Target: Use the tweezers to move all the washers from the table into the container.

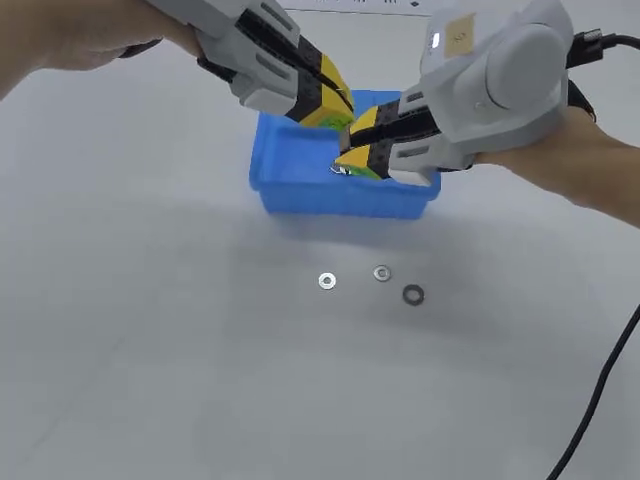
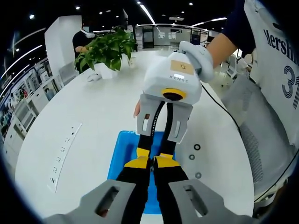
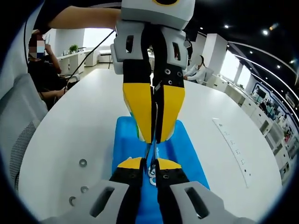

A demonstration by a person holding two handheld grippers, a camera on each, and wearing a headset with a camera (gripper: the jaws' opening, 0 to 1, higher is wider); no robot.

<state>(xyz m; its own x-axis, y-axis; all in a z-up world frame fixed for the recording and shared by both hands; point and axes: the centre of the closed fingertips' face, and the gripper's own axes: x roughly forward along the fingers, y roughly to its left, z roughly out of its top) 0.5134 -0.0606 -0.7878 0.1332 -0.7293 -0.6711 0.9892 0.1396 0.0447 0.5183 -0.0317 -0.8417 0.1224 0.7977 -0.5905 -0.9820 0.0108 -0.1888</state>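
A blue container [image 1: 300,195] stands on the white table, and both grippers meet tip to tip over it. My left gripper [image 1: 338,105] comes in from the upper left, my right gripper [image 1: 352,150] from the right. Thin metal tweezers [image 3: 154,119] run from the left gripper's [image 3: 154,137] jaws down into the right gripper's [image 3: 149,164] jaws, and both look shut on them. A silvery washer [image 3: 152,176] sits at the tweezers' tips above the container's inside. Three washers [image 1: 327,281] [image 1: 381,273] [image 1: 413,294] lie on the table in front of the container.
The right gripper's black cable [image 1: 600,380] trails down the right side of the table. A power strip [image 2: 63,154] lies on the table away from the container. A potted plant [image 2: 107,49] stands at the far edge, and a person sits beyond the table.
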